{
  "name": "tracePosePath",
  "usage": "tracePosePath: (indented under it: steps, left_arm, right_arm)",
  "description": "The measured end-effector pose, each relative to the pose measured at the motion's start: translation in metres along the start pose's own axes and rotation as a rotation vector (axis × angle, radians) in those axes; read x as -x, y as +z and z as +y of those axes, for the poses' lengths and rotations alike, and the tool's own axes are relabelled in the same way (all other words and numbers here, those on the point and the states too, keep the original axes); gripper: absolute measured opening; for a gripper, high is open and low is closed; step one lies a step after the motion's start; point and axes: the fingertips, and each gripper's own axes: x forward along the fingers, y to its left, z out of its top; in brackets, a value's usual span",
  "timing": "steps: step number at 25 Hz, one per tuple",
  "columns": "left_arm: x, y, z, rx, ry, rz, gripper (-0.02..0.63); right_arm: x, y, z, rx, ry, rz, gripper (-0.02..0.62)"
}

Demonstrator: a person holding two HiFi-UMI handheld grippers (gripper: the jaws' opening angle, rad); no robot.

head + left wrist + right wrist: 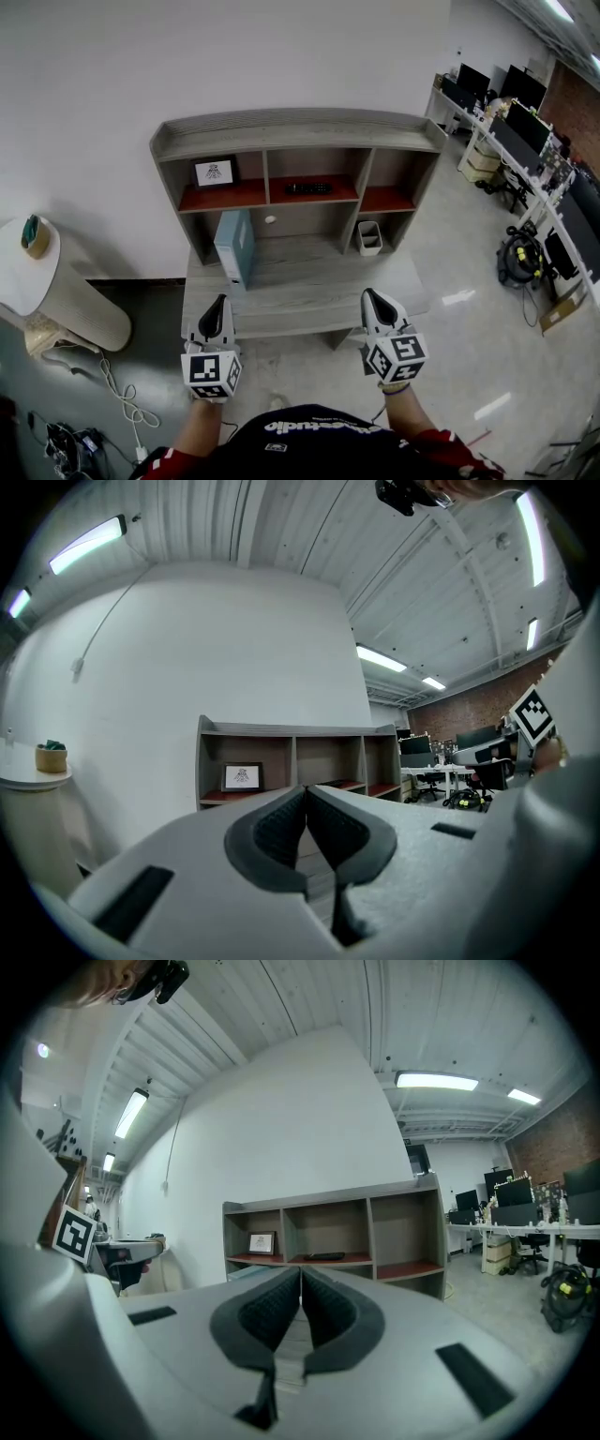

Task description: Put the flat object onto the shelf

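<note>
A pale blue flat box (234, 246) stands upright on the lower board of the grey shelf unit (298, 125), left of centre. My left gripper (219, 305) hovers at that board's front edge, below the box, shut with nothing between its pads. My right gripper (371, 298) hovers at the front edge further right, also shut and empty. In the left gripper view the shut left gripper (306, 803) faces the shelf unit (295, 733). The right gripper view has the shut right gripper (300, 1283) facing the shelf unit (328, 1206). The box is hidden behind the jaws in both gripper views.
A framed picture (215, 172) stands in the left compartment, a black flat item (307, 187) lies in the middle one, and a white cup (369, 238) sits lower right. At left is a white round stand (52, 291) with cables (122, 394) on the floor. Office desks (525, 122) lie far right.
</note>
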Motion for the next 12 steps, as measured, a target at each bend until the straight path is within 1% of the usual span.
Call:
tracePosePath:
  steps: [7,12]
  left_arm:
    - [0.0008,-0.0044,0.0027,0.010,0.022,-0.004,0.006]
    - [0.0006,-0.0060,0.0017,0.016,0.019,-0.002,0.006]
  right_arm:
    - [0.0001,-0.0063,-0.0018,0.007,-0.004,0.006,-0.003]
    - [-0.0004,-0.0030,0.0001,0.030,0.001,0.002,-0.008]
